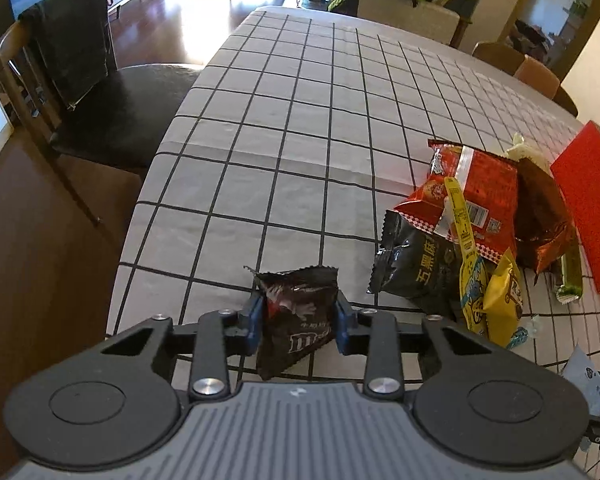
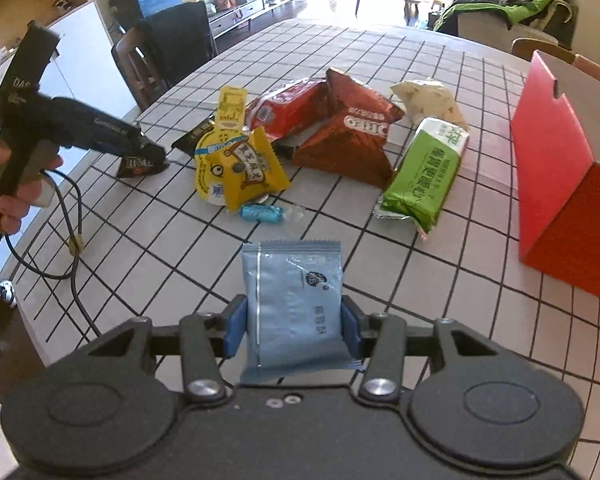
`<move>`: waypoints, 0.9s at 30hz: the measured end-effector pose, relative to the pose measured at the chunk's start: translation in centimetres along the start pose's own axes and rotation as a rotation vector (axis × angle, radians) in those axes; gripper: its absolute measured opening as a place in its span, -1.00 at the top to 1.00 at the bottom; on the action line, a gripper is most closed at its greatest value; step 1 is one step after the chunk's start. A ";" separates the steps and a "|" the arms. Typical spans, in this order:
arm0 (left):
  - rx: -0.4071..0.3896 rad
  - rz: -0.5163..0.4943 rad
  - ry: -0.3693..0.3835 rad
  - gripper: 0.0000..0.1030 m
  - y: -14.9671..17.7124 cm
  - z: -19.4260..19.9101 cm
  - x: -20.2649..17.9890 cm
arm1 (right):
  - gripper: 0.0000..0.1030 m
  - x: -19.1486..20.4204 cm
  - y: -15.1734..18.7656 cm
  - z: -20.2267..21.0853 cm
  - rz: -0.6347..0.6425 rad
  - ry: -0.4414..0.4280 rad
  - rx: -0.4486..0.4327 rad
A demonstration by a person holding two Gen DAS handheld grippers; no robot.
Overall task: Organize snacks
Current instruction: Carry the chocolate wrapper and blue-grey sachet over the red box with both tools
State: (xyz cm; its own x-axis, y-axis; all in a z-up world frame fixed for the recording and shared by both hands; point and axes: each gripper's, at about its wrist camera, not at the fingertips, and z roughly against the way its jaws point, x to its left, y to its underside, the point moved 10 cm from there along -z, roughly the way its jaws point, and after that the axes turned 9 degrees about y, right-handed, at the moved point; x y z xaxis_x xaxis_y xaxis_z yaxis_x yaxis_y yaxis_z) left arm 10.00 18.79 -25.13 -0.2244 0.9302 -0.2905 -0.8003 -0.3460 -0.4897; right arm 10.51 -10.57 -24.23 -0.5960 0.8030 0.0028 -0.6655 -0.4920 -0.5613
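Your left claw (image 1: pixel 296 320) is clamped on a dark brown M&M's packet (image 1: pixel 298 322), its blue pads (image 1: pixel 253 320) pressing both sides of the wrapper, which sits low against the checked tabletop (image 1: pixel 284 128). From the right wrist view, your left hand (image 2: pixel 8 184) grips the tool's handle, the claw angled steeply down at the tabletop's left edge, cable trailing beneath it. Your right claw (image 2: pixel 292 326) is closed on a pale blue sachet (image 2: pixel 294 304), pinched by its edges and held upright, clear of the cloth. Just beyond lies the snack pile: a yellow packet (image 2: pixel 246 168) over a yellow-lidded cup (image 2: pixel 212 172), a small blue wrapped candy (image 2: pixel 260 213) beside them, a red bag (image 2: pixel 288 108), a brown Oreo bag (image 2: pixel 348 132), a cream pouch (image 2: pixel 428 102) and a green packet (image 2: pixel 424 172). A black bag with gold lettering (image 1: pixel 418 268) rests at the pile's near-left side in the left wrist view. A red box (image 2: pixel 556 184) stands open at the right, well apart from both claws.
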 end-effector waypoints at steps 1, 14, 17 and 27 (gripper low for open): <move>-0.006 -0.001 -0.002 0.39 0.1 0.1 0.0 | 0.09 -0.1 -0.1 0.1 -0.008 0.004 -0.004; -0.040 0.084 0.081 0.42 1.0 2.3 -0.7 | 0.09 -3.8 -2.1 3.9 -0.116 0.176 -0.064; -0.065 0.062 0.101 0.42 0.6 3.9 -2.3 | 0.09 -5.0 -2.7 5.5 -0.151 0.203 -0.100; -0.122 -0.084 0.146 0.42 -2.6 6.7 -11.3 | 0.09 -11.2 -6.0 8.6 -0.216 0.288 -0.194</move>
State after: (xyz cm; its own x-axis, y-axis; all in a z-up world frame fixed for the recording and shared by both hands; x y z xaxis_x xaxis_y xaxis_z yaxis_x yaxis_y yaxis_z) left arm 10.90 9.99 -15.12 -0.0692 0.9318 -0.3562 -0.7374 -0.2883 -0.6108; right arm 17.27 -19.51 -13.76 -0.2838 0.9557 -0.0787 -0.6480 -0.2516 -0.7189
